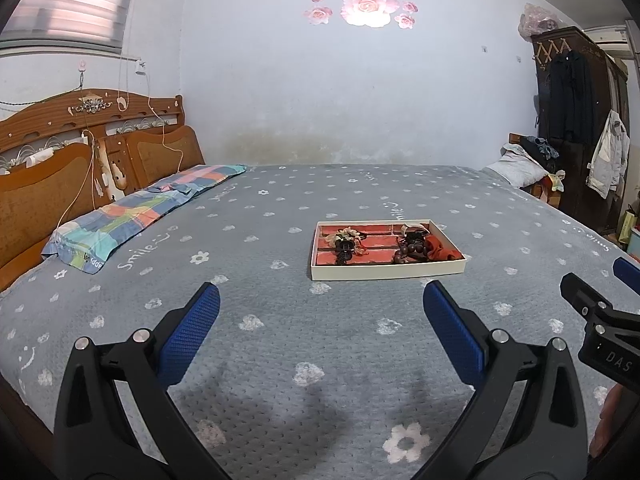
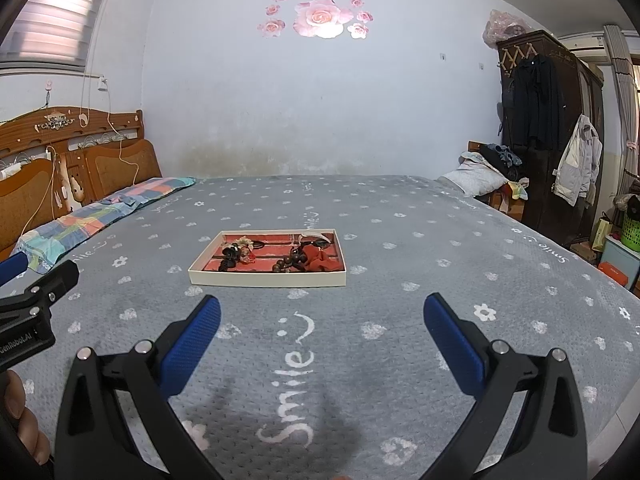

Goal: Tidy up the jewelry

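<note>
Hovering left gripper [image 1: 320, 320] and right gripper [image 2: 322, 330] wide open, empty, near bed [image 2: 440, 280] front edge. I judge bead bracelet [image 2: 292, 263] in tray [image 2: 264, 279] light, slippery; pinch across strand.

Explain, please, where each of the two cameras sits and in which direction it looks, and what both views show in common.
Left wrist: sits on the left gripper, looks forward along its open blue pads over the grey bedspread toward the tray; the right gripper shows at the right edge.
Right wrist: sits on the right gripper, looks the same way, with the tray slightly to the left; the left gripper and fingers show at the left edge.
Shared: tray of jewelry, bedspread, headboard, rose wall decals, wardrobe.
</note>
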The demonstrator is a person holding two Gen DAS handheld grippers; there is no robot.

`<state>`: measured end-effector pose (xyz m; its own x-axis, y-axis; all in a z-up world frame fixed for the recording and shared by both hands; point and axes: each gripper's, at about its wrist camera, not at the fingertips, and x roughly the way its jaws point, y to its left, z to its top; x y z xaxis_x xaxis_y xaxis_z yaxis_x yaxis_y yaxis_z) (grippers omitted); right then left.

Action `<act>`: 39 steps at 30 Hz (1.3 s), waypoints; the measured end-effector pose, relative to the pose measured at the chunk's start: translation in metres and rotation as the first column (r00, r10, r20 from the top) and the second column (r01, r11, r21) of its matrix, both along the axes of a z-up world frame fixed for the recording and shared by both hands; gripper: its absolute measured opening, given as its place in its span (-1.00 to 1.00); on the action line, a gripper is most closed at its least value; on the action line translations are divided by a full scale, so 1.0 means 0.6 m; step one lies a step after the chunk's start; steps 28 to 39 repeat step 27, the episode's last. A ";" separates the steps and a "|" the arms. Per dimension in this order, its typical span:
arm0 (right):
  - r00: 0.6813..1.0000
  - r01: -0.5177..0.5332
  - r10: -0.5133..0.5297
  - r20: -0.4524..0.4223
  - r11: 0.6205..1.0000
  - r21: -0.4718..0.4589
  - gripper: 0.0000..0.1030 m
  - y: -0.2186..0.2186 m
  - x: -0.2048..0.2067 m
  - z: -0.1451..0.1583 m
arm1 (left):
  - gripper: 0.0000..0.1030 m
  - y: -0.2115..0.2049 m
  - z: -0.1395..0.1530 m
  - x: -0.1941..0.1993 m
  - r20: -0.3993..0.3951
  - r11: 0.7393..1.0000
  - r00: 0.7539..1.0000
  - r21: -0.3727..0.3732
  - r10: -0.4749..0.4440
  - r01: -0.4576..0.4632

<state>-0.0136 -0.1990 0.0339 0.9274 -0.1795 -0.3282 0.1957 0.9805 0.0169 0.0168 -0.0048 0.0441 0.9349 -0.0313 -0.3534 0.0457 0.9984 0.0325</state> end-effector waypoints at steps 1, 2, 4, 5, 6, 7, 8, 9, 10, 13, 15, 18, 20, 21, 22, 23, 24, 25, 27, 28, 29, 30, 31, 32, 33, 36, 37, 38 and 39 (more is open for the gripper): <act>1.000 0.000 0.000 0.000 1.000 0.000 0.92 0.000 0.000 0.000 | 0.91 0.000 0.000 0.001 0.000 1.000 1.000 0.001 0.000 0.000; 1.000 0.001 -0.001 0.002 1.000 0.000 0.92 0.000 0.000 0.000 | 0.91 0.000 0.000 0.000 0.000 1.000 1.000 0.001 0.000 0.000; 1.000 0.001 -0.001 0.002 1.000 -0.002 0.92 0.000 0.000 0.001 | 0.91 0.000 0.000 0.000 0.001 1.000 1.000 0.001 -0.001 0.001; 1.000 0.001 -0.001 0.002 1.000 -0.002 0.92 0.000 0.000 0.000 | 0.91 0.000 0.000 0.001 0.002 1.000 1.000 0.002 0.000 0.000; 1.000 0.001 -0.001 0.002 1.000 -0.001 0.92 0.000 0.000 0.000 | 0.91 0.000 0.000 0.001 0.002 1.000 1.000 0.002 0.000 0.000; 1.000 0.001 -0.001 0.002 1.000 0.000 0.92 0.000 0.000 0.001 | 0.91 0.001 0.000 0.000 0.003 1.000 1.000 0.001 0.000 0.000; 1.000 0.002 -0.002 0.002 1.000 0.000 0.92 0.000 0.000 0.001 | 0.91 0.001 0.000 -0.001 0.003 1.000 1.000 0.001 0.000 0.000; 1.000 0.001 -0.001 0.001 1.000 -0.001 0.92 0.000 0.000 0.000 | 0.91 0.000 0.000 -0.001 0.003 1.000 1.000 0.002 0.001 -0.001; 1.000 0.001 -0.001 0.001 1.000 -0.001 0.92 0.000 0.000 0.000 | 0.91 0.001 0.000 0.000 0.001 1.000 1.000 0.002 0.001 -0.001; 1.000 0.001 -0.001 0.000 1.000 -0.001 0.92 0.000 0.000 0.000 | 0.91 0.001 0.000 -0.001 0.001 1.000 1.000 0.001 0.002 -0.002; 1.000 0.000 0.000 0.000 1.000 -0.001 0.92 0.000 -0.001 0.001 | 0.91 0.001 0.000 0.000 0.001 1.000 1.000 0.001 -0.001 0.001; 1.000 -0.001 0.001 0.000 1.000 -0.001 0.92 0.000 0.000 0.001 | 0.91 0.002 0.001 -0.001 -0.002 1.000 1.000 -0.001 0.001 -0.001; 1.000 -0.001 0.001 0.001 1.000 -0.001 0.92 0.000 0.000 0.000 | 0.91 0.002 0.000 -0.001 -0.004 1.000 1.000 0.000 0.004 -0.004; 1.000 -0.002 0.002 0.001 1.000 -0.001 0.92 0.000 0.000 0.001 | 0.91 0.003 0.000 0.000 -0.005 1.000 1.000 -0.002 0.004 -0.004; 1.000 -0.003 0.003 0.002 1.000 -0.001 0.92 0.000 0.000 0.000 | 0.91 0.004 0.000 0.000 -0.007 1.000 1.000 -0.007 0.004 -0.004; 1.000 -0.001 0.001 0.001 1.000 -0.002 0.92 0.001 0.001 0.000 | 0.91 0.005 0.001 0.002 -0.008 1.000 1.000 -0.010 0.004 -0.004; 1.000 -0.001 0.001 0.000 1.000 -0.003 0.92 0.000 0.001 0.000 | 0.91 0.005 0.001 0.002 -0.009 1.000 1.000 -0.013 0.005 -0.005; 1.000 -0.001 0.001 0.001 1.000 -0.002 0.92 0.001 0.000 0.000 | 0.91 0.005 0.001 0.002 -0.009 1.000 1.000 -0.012 0.005 -0.005; 1.000 0.000 0.000 0.002 1.000 -0.002 0.92 0.000 0.000 0.000 | 0.91 0.004 0.001 0.002 -0.007 1.000 1.000 -0.007 0.005 -0.005; 1.000 0.000 0.000 0.002 1.000 -0.002 0.92 0.000 0.000 0.000 | 0.91 0.004 0.001 0.002 -0.007 1.000 1.000 -0.007 0.005 -0.005; 1.000 0.000 0.000 0.002 1.000 -0.002 0.92 0.000 0.000 0.000 | 0.91 0.004 0.001 0.002 -0.007 1.000 1.000 -0.007 0.005 -0.005; 1.000 0.000 0.000 0.002 1.000 -0.002 0.92 0.000 0.000 0.000 | 0.91 0.004 0.001 0.002 -0.007 1.000 1.000 -0.007 0.005 -0.005; 1.000 0.000 0.000 0.002 1.000 -0.002 0.92 0.000 0.000 0.000 | 0.91 0.004 0.001 0.002 -0.007 1.000 1.000 -0.007 0.005 -0.005; 1.000 0.000 0.000 0.002 1.000 -0.002 0.92 0.000 0.000 0.000 | 0.91 0.004 0.001 0.002 -0.007 1.000 1.000 -0.007 0.005 -0.005; 1.000 0.000 0.000 0.002 1.000 -0.002 0.92 0.000 0.000 0.000 | 0.91 0.004 0.001 0.002 -0.007 1.000 1.000 -0.007 0.005 -0.005; 1.000 0.000 0.000 0.002 1.000 -0.002 0.92 0.000 0.000 0.000 | 0.91 0.004 0.001 0.002 -0.007 1.000 1.000 -0.007 0.005 -0.005; 1.000 0.000 0.000 0.002 1.000 -0.002 0.92 0.000 0.000 0.000 | 0.91 0.004 0.001 0.002 -0.007 1.000 1.000 -0.007 0.005 -0.005; 1.000 0.000 0.000 0.002 1.000 -0.002 0.92 0.000 0.000 0.000 | 0.91 0.004 0.001 0.002 -0.007 1.000 1.000 -0.007 0.005 -0.005; 1.000 0.000 0.000 0.002 1.000 -0.002 0.92 0.000 0.000 0.000 | 0.91 0.004 0.001 0.002 -0.007 1.000 1.000 -0.007 0.005 -0.005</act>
